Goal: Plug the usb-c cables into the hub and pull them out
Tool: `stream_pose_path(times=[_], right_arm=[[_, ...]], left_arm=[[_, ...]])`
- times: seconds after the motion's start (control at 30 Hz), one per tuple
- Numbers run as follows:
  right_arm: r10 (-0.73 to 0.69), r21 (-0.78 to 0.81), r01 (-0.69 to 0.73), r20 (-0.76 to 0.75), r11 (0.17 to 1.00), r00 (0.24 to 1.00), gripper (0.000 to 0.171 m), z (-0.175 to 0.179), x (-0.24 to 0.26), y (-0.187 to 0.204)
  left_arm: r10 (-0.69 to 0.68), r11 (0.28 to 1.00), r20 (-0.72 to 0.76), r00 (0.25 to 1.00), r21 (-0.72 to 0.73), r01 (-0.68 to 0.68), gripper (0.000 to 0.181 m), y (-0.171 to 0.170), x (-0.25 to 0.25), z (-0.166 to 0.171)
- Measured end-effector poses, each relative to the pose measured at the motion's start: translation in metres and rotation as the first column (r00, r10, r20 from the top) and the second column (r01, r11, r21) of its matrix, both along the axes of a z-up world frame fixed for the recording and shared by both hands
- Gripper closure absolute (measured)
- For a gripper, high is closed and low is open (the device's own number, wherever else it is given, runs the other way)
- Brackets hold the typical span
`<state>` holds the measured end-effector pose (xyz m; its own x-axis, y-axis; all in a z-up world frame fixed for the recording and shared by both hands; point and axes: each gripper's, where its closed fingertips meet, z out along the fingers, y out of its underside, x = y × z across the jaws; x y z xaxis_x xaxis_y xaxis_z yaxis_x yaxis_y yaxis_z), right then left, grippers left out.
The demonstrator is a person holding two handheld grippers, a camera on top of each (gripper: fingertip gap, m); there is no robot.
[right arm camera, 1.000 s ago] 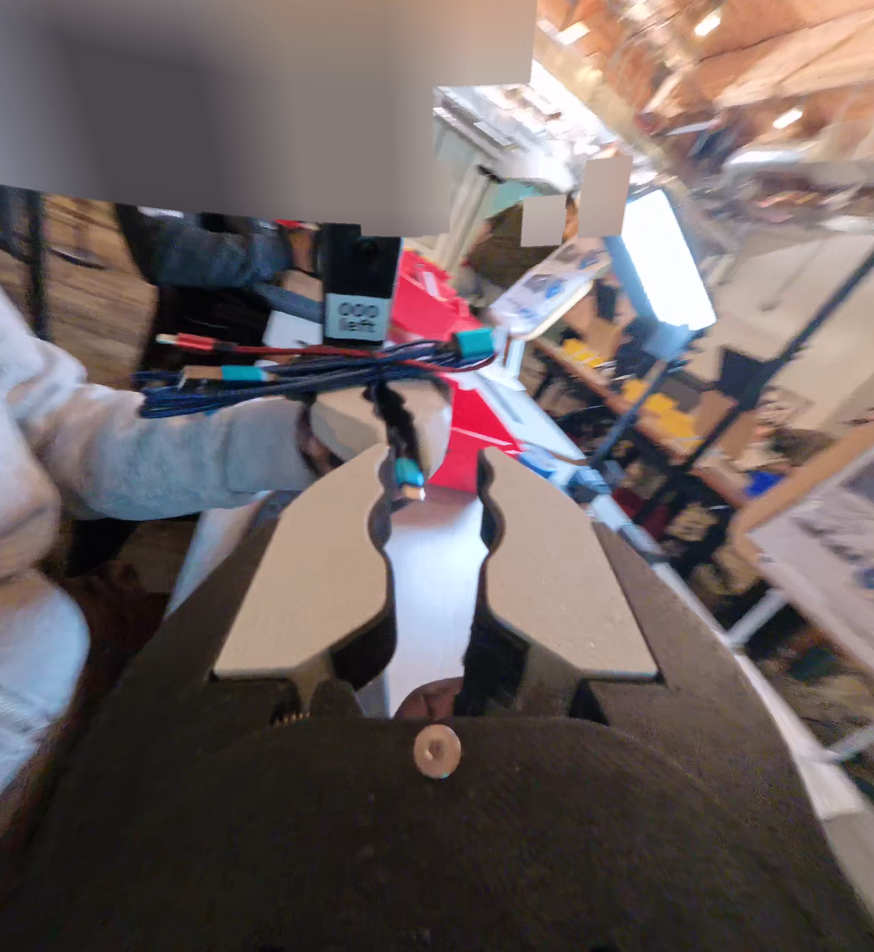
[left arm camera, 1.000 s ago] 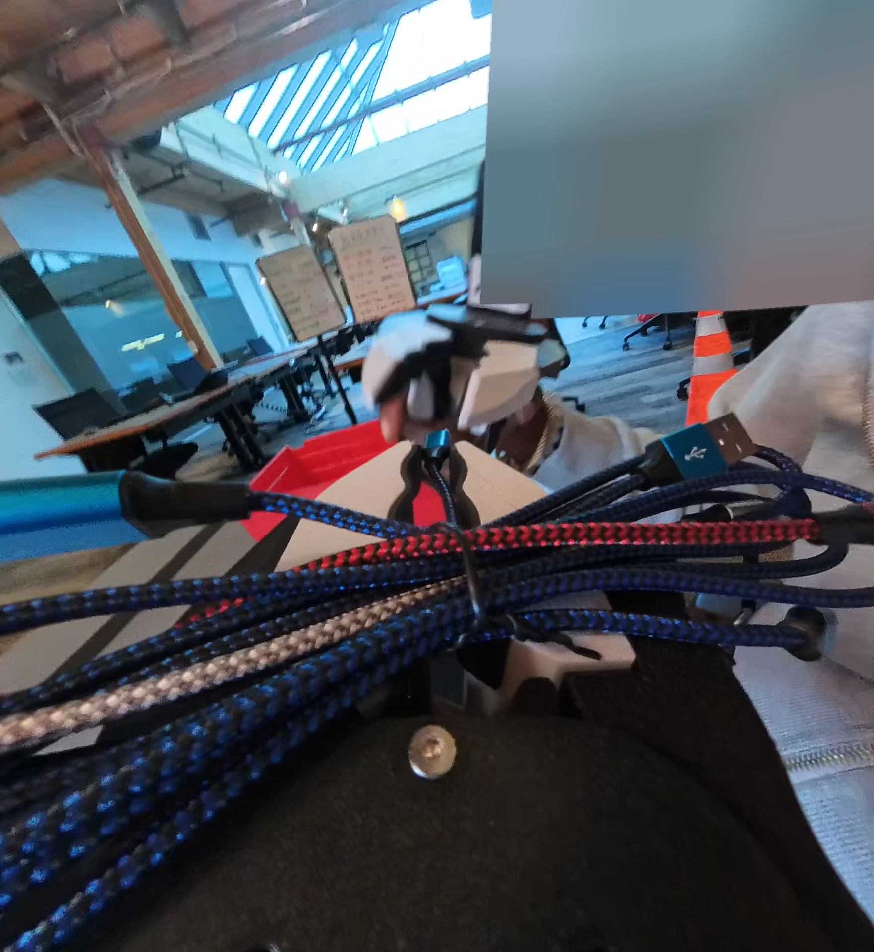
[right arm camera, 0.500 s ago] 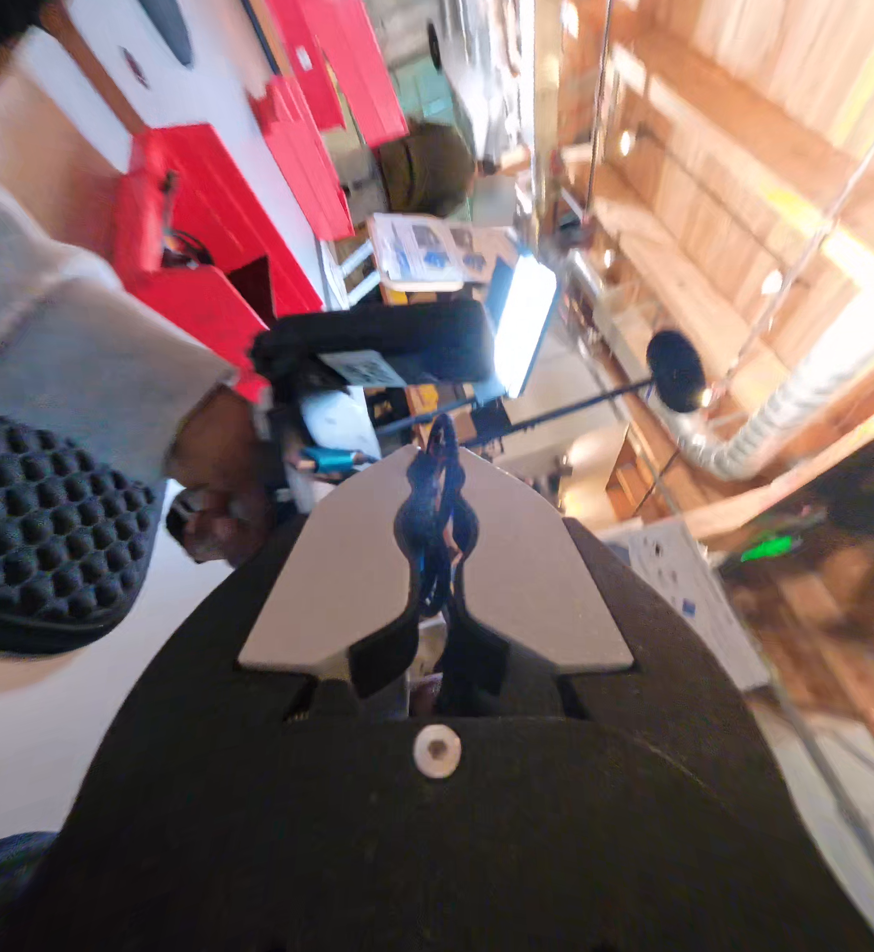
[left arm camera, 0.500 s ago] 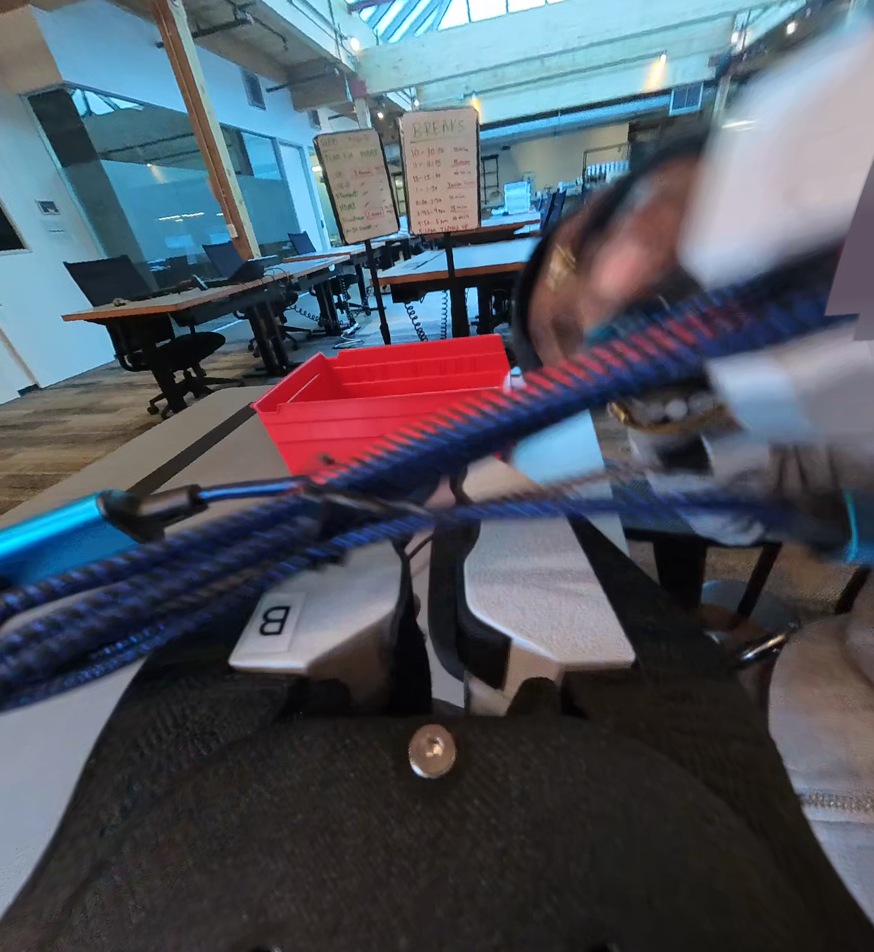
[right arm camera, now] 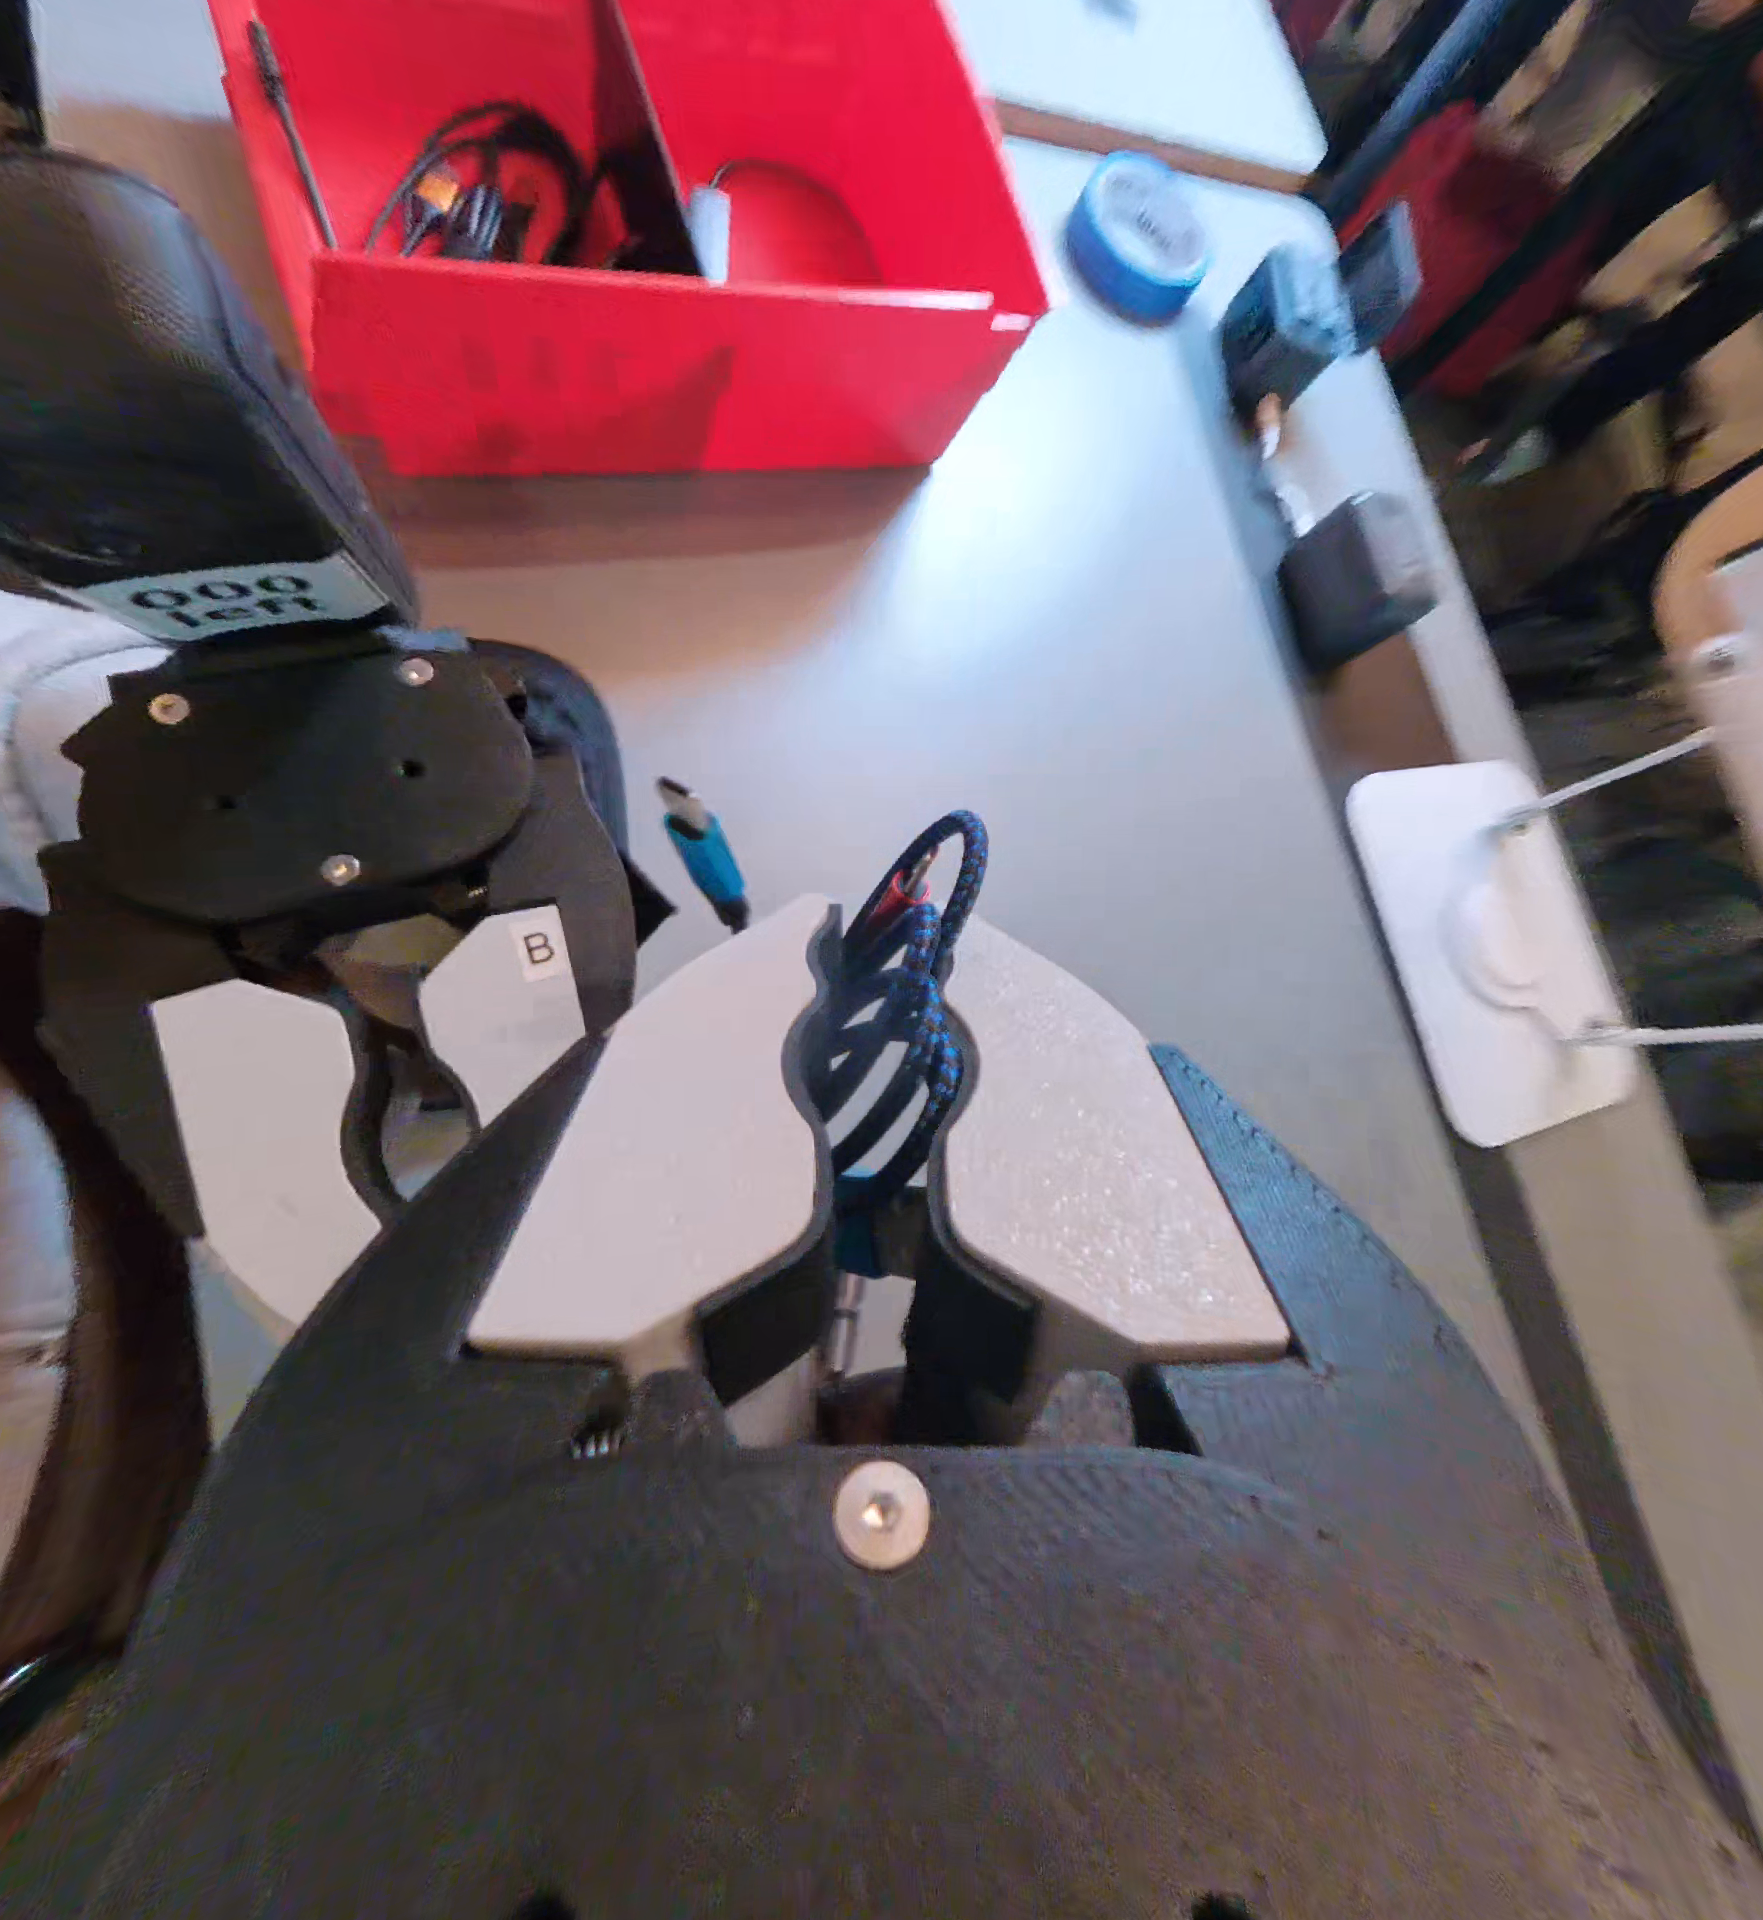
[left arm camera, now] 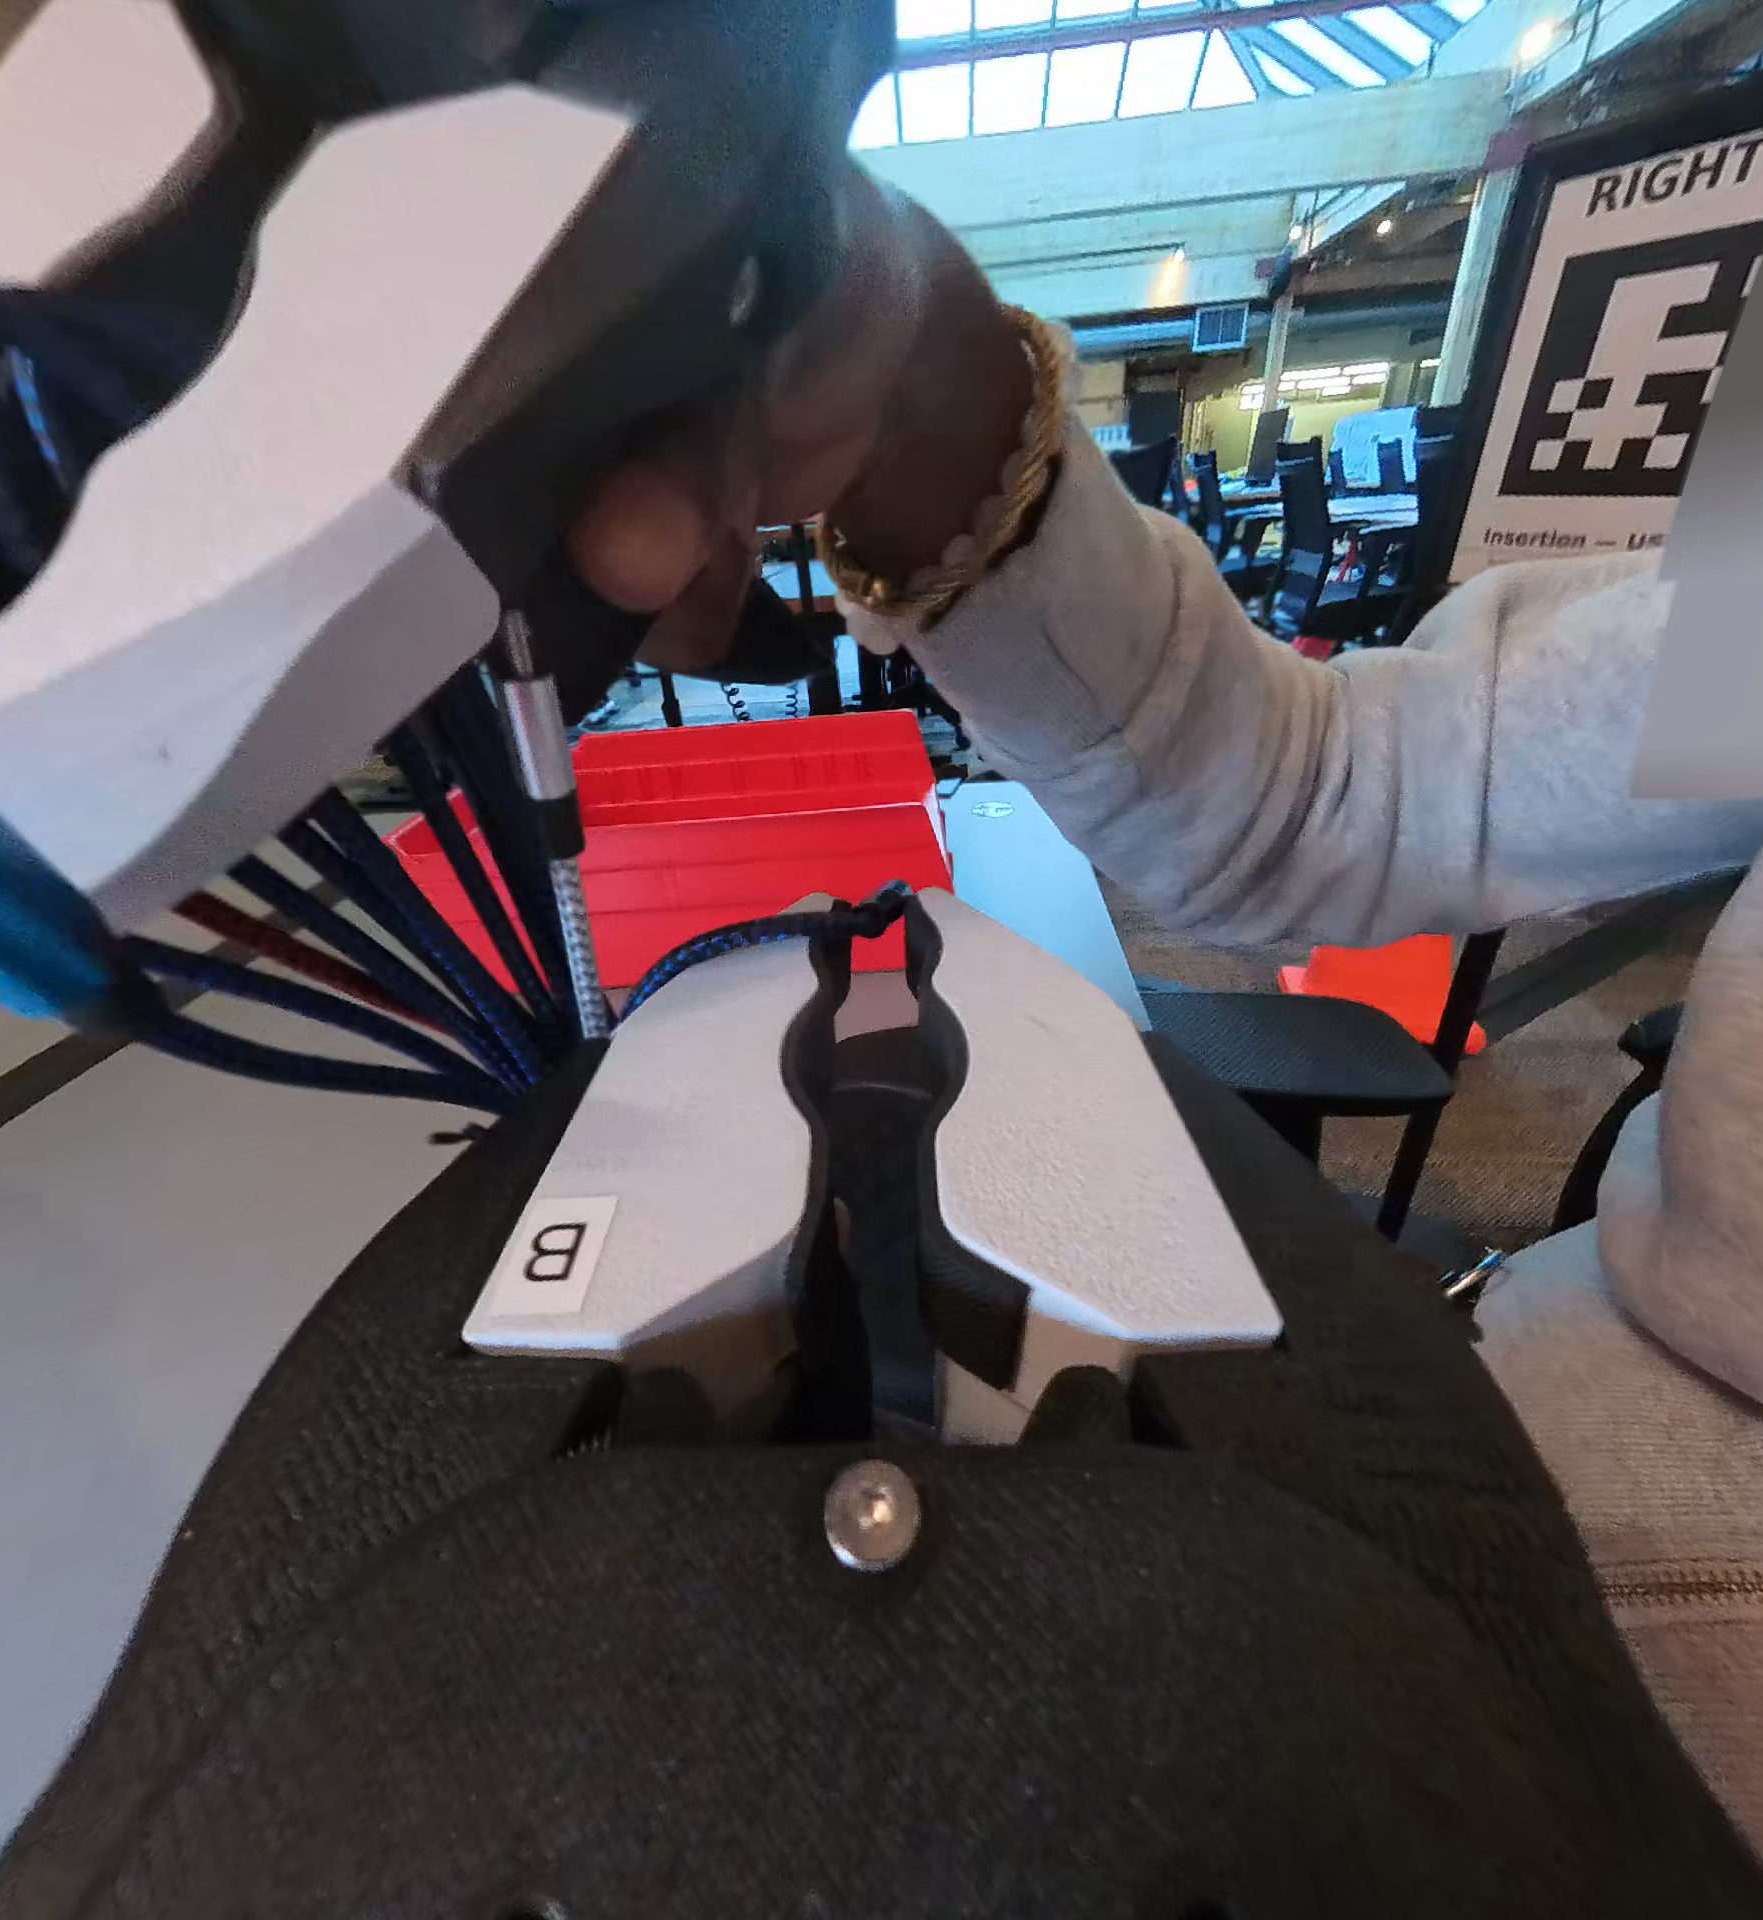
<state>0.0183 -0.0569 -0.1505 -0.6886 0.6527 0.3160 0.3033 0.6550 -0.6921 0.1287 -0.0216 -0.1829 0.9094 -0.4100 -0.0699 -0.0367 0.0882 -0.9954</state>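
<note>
The cables point(right arm camera: 898, 1018) are braided cords, most of them dark blue with black, one red and one silver-grey, with metal plugs in bright blue, red and silver. The right gripper point(right arm camera: 882, 997) has its jaws pressed together on a bunch of these cords; the cords fill the wavy gap between the grey fingers point(right arm camera: 1085, 1164), and one loop with a red plug stands out just past the tips. A bright blue plug point(right arm camera: 702, 847) hangs free to the left of these tips, above the grey table point(right arm camera: 1116, 644).

The left gripper point(left arm camera: 872, 935) is closed on something dark that fills the gap between its fingers, but I cannot tell what it is. A blue-black cord and a thin black tie lie across its tips. The other cords spread like a fan to the left of it, under the right gripper.

Ahead of both grippers stands a red bin point(right arm camera: 648, 364) with two compartments. The left compartment holds a tangle of black wires; the right one holds a small pale object which I cannot identify.
</note>
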Motion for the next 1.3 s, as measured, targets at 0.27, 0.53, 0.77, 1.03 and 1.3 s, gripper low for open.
stream_pose_path(times=[0.27,0.53,0.77,1.03,1.3], right_arm=[[-0.006,-0.241,0.028,0.089,0.97,0.996,0.105,0.016,-0.002,0.011],[-0.046,-0.434,-0.124,-0.36,0.893,0.932,0.143,0.078,0.024,0.031],[0.353,-0.11,-0.406,-0.325,0.907,0.877,0.171,0.022,0.076,-0.033],[0.35,0.021,-0.351,-0.168,0.936,0.922,0.171,-0.009,0.053,-0.034],[0.237,-0.042,-0.242,-0.106,0.969,0.966,0.171,-0.013,0.025,-0.012]], left_arm=[[-0.014,1.0,0.103,0.995,0.005,0.013,0.17,-0.003,-0.01,0.004],[0.063,0.998,0.134,0.989,0.01,-0.065,0.17,-0.004,-0.027,0.008],[0.209,0.978,0.075,0.975,-0.004,-0.209,0.17,0.01,-0.032,0.002],[0.21,0.978,-0.02,0.977,0.001,-0.21,0.169,0.026,-0.004,-0.005],[0.205,0.979,-0.074,0.976,0.003,-0.205,0.17,0.027,-0.001,-0.01]])
